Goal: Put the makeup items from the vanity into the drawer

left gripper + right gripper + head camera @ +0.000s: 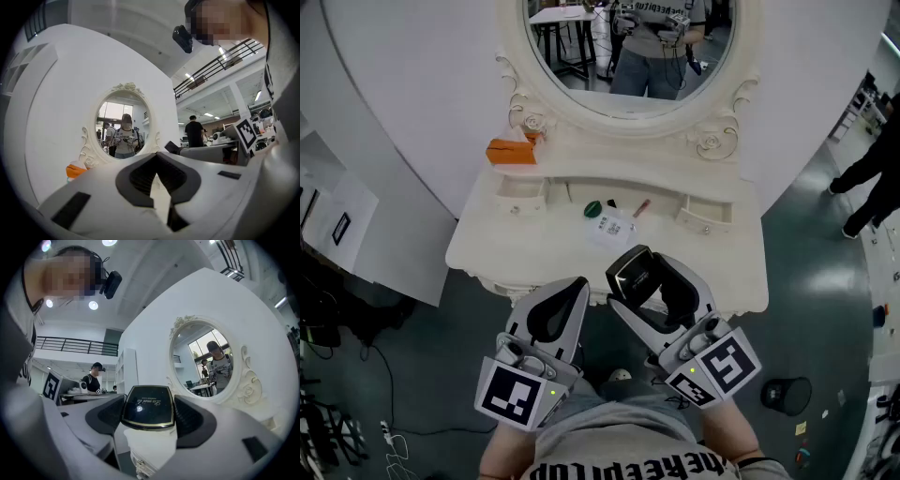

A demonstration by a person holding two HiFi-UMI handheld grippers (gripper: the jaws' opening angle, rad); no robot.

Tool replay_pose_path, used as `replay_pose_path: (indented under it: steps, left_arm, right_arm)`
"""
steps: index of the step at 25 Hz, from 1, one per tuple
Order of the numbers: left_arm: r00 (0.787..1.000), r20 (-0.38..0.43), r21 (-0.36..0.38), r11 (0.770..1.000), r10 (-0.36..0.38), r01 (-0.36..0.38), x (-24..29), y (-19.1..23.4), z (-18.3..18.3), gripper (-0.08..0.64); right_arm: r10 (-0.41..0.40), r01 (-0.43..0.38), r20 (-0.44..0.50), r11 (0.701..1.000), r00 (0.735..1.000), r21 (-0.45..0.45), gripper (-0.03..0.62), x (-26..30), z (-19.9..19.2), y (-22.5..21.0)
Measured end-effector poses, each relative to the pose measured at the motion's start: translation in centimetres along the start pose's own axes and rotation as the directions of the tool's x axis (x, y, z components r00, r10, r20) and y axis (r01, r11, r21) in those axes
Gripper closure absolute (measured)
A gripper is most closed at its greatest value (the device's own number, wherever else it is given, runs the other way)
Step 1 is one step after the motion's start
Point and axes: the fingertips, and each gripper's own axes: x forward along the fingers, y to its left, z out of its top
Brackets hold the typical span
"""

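My right gripper [645, 277] is shut on a square black compact [632, 271] with a gold rim, held in front of the white vanity [487, 248]. In the right gripper view the compact [147, 407] fills the gap between the dark pads. To its left, my left gripper [570, 292] is shut with nothing in it; in the left gripper view its jaws [157, 165] meet at the tips. On the vanity top lie a small green round item [593, 208], a thin pink stick [641, 207] and a white printed packet [611, 227].
An orange box [511, 151] sits at the vanity's back left, under the oval mirror [628, 56]. Small drawers with knobs flank the top at left [520, 190] and right [708, 215]. A person stands at the far right [872, 187]. A small black bin [787, 395] is on the floor.
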Motion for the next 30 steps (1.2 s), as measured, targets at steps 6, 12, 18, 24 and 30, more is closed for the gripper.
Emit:
replay_pose_path:
  steps: [6,12,18,24,30]
  left_arm:
    - [1.0,0.001,-0.007,1.0,-0.008,0.008,-2.2,1.2,0.6,0.545]
    - [1.0,-0.004,-0.015,1.0,-0.013,0.013,-4.6,3.6,0.3,0.545]
    - [0.999,-0.004,-0.032,0.999,-0.032,0.032,-6.4,6.0,0.0,0.545]
    - [0.999,0.004,-0.021,0.999,-0.041,0.041,-8.3,9.4,-0.2,0.545]
    - [0.996,-0.066,-0.049,0.997,-0.059,0.056,-11.3,12.8,-1.6,0.545]
  right_arm:
    - [0.009,-0.009,-0.016,1.0,1.0,0.004,0.25,1.2,-0.3,3.2]
    - [-0.002,0.002,-0.028,1.0,1.0,0.011,0.25,3.3,-1.1,5.5]
    - [-0.028,0.028,-0.039,0.999,0.999,0.021,0.244,5.2,-1.6,7.5]
    - [-0.049,0.05,-0.037,0.999,0.998,0.008,0.239,7.9,-1.9,9.4]
    - [-0.11,0.108,-0.044,0.993,0.993,-0.038,0.239,10.8,-2.3,11.6]
